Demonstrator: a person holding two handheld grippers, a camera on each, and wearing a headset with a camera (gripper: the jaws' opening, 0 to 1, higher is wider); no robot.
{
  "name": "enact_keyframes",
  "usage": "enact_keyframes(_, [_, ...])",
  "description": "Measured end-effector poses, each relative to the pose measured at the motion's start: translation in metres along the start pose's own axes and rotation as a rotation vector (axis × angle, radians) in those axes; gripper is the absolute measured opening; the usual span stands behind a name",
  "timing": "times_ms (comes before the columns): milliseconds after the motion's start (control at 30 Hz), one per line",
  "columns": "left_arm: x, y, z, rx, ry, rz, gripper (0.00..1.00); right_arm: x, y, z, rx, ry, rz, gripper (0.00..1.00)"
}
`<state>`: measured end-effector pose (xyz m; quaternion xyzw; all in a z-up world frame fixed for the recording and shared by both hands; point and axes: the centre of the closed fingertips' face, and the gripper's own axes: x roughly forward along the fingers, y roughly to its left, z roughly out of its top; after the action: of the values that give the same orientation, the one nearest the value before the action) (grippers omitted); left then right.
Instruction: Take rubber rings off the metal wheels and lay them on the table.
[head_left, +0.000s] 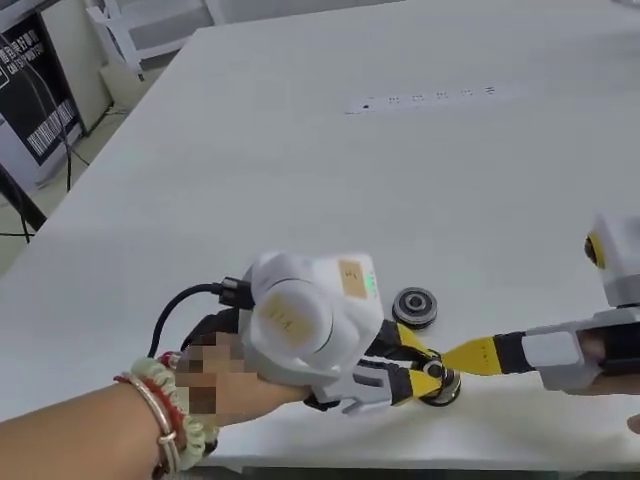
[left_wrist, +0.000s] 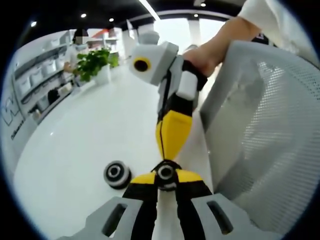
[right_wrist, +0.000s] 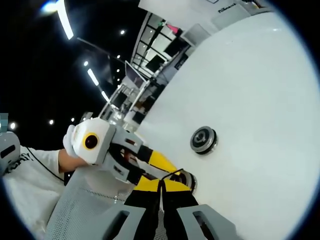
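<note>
While the left tool (head_left: 424, 366) clamps a metal wheel (head_left: 446, 388) at the near edge of the white bench (head_left: 300, 150), the right tool (head_left: 455, 360), jaws pressed together, meets the wheel's rim. A second wheel (head_left: 414, 307) lies just beside them.

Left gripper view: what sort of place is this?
Probably an office-style lab or showroom: a long white table, wall shelves of white bins, a potted plant and a mesh office chair.
</note>
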<state>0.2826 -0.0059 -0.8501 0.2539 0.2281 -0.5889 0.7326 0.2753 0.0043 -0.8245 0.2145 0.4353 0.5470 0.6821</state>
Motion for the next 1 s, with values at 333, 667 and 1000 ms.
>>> enact_keyframes(333, [-0.008,-0.005,0.007,0.005,0.013,-0.025,0.17,-0.002,-0.005,-0.001,-0.027,0.037,-0.062,0.0])
enact_keyframes(667, [-0.04,-0.005,0.018,-0.038,-0.019,-0.059,0.28,-0.012,0.002,0.009,-0.1,0.041,-0.088,0.0])
enact_keyframes(1000, [-0.089,0.004,0.015,-0.008,-0.024,-0.03,0.47,-0.024,0.012,0.026,-0.138,-0.013,-0.112,0.0])
